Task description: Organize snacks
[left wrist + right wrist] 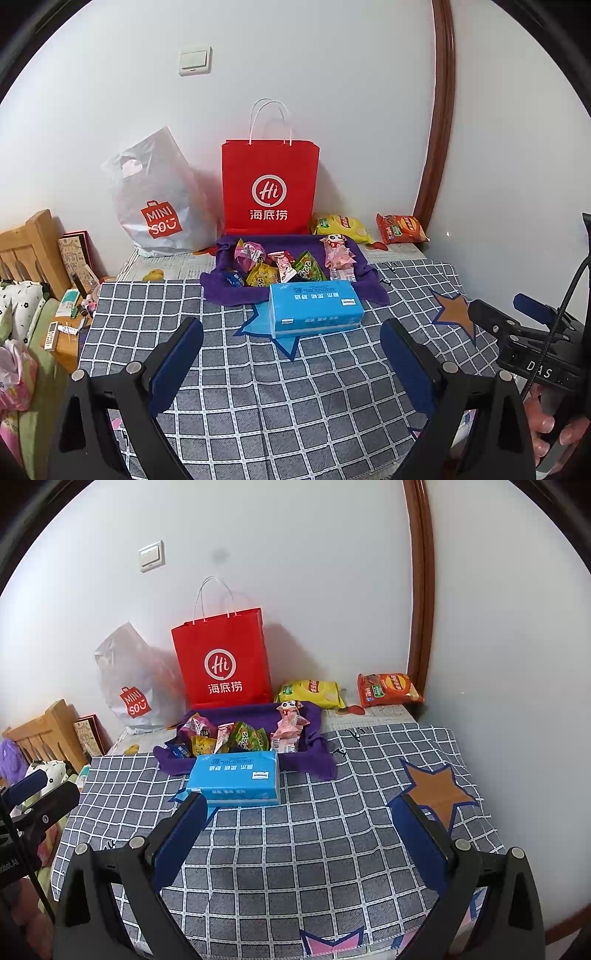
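A purple cloth tray (229, 291) (314, 760) holds several small snack packets (280, 266) (236, 736) at the table's far middle. A blue tissue pack (314, 308) (236, 781) lies just in front of it. A yellow chip bag (341, 227) (312, 692) and an orange chip bag (400, 229) (388, 688) lie at the back right by the wall. My left gripper (291, 341) is open and empty above the checked cloth, short of the tissue pack. My right gripper (301, 819) is open and empty, to the right of the left one.
A red paper bag (269, 188) (223, 661) and a white MINISO plastic bag (159, 206) (129, 679) stand against the wall behind the tray. The checked tablecloth (295, 387) (314, 849) covers the table. A wooden bed frame (26, 251) and clutter lie left. A door frame (439, 110) rises right.
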The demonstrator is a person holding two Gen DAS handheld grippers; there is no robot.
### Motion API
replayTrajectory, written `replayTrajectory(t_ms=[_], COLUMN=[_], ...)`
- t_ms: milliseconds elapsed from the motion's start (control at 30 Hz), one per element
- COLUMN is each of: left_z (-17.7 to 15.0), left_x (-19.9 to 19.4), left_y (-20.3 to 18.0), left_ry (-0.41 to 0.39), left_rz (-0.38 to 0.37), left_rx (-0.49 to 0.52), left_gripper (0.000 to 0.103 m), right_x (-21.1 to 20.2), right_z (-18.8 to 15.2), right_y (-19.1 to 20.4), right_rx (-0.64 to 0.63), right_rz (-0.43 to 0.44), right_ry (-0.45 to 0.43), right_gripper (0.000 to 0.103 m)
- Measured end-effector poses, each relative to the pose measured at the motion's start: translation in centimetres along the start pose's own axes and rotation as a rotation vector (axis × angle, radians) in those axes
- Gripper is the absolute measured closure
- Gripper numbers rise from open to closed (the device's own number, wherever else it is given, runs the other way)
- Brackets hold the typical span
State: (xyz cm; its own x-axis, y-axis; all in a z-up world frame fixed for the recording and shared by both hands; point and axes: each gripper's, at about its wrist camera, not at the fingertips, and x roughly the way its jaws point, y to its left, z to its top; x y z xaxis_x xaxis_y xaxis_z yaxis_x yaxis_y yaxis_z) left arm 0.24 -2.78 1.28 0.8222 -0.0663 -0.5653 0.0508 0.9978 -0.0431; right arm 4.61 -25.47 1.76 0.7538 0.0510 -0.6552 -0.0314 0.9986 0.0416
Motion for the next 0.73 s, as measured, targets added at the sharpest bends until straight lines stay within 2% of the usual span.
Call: replayTrajectory(t_ms=[733], left_z=[0.13], left_x=[0.03], left_y=[0.31], left_ry=[0.003], left_rz=[0.016], left_rx=[-0.003], left_gripper=[0.006], right_x=[-0.44], right_z=[0.01], right_y=[0.07], right_rx=[-0.006], right_rz=[0.012], right_ry=[-0.013], right_gripper=[0.004])
